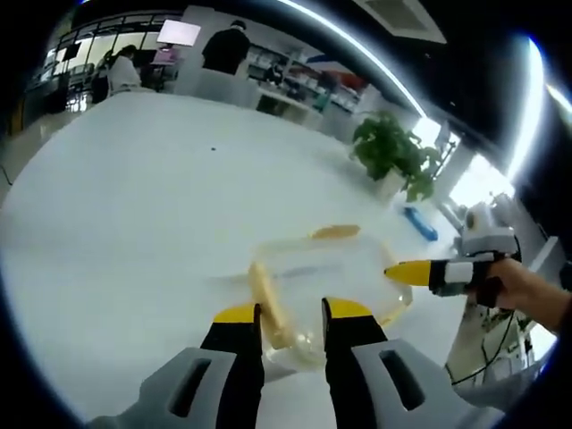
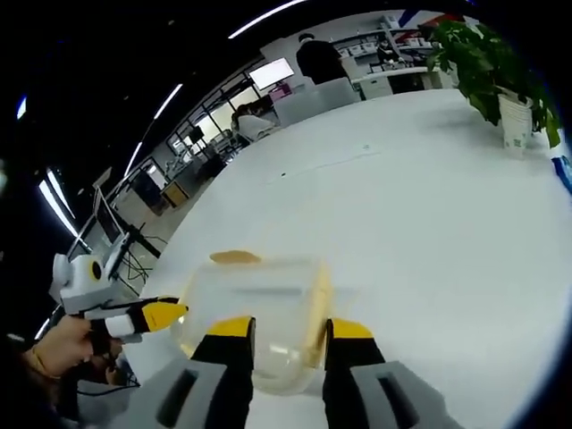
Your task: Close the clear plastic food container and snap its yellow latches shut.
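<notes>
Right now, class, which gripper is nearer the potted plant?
Right. The right gripper is at the side of the container that faces the plant. The left gripper has its jaws at the container's edge farther from the plant.

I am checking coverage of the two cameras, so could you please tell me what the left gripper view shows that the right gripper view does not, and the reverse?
Left gripper view alone: a flat blue object lying on the table beyond the plant, and the right tool reaching in from the right.

Right gripper view alone: the left tool entering from the left, held by a hand.

Both: the clear plastic food container with yellow latches just ahead of each view's own jaws, the round white table, a green potted plant and people at desks behind.
</notes>
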{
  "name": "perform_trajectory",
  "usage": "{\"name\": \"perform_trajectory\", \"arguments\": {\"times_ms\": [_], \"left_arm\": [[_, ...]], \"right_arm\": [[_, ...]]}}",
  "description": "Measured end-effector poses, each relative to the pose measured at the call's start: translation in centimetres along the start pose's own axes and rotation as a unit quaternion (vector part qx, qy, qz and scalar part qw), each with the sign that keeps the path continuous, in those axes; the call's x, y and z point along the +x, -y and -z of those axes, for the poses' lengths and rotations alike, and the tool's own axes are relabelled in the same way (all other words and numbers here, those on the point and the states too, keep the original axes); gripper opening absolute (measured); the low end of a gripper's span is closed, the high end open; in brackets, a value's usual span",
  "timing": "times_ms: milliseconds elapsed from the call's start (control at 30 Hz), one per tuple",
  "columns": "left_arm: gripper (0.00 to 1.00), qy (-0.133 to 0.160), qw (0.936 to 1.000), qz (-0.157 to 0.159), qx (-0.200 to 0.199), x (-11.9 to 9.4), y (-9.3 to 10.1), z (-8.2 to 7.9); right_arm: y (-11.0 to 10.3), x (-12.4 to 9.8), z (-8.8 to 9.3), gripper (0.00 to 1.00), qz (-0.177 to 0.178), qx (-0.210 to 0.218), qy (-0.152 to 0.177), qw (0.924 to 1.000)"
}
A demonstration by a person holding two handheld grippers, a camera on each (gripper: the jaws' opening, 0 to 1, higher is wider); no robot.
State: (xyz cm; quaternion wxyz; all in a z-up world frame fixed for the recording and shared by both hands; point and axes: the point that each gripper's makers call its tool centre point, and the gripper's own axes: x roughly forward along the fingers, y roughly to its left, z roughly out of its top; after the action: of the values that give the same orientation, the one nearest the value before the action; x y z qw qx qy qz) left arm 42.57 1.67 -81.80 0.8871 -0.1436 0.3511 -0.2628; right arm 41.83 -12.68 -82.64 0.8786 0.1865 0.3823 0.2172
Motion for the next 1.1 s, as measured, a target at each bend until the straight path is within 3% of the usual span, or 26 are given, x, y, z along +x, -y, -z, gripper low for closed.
{"name": "perform_trajectory", "arguments": {"times_ms": [633,967,1100], "left_arm": [[0.23,0.002,0.9999,-0.001,0.015,0.10,-0.13,-0.18],[0.24,-0.001,0.9989,0.008,0.046,-0.11,-0.16,-0.26],[0.17,0.007,0.9986,-0.002,0.053,-0.43,-0.45,-0.76]], "right_arm": [[-0.38,0.56,-0.30,0.28,0.017,-0.001,-0.002,0.9999],[-0.64,0.44,-0.08,0.31,0.011,-0.019,-0.012,0.9997],[-0.60,0.22,-0.21,0.31,0.009,-0.058,-0.017,0.9982]]}}
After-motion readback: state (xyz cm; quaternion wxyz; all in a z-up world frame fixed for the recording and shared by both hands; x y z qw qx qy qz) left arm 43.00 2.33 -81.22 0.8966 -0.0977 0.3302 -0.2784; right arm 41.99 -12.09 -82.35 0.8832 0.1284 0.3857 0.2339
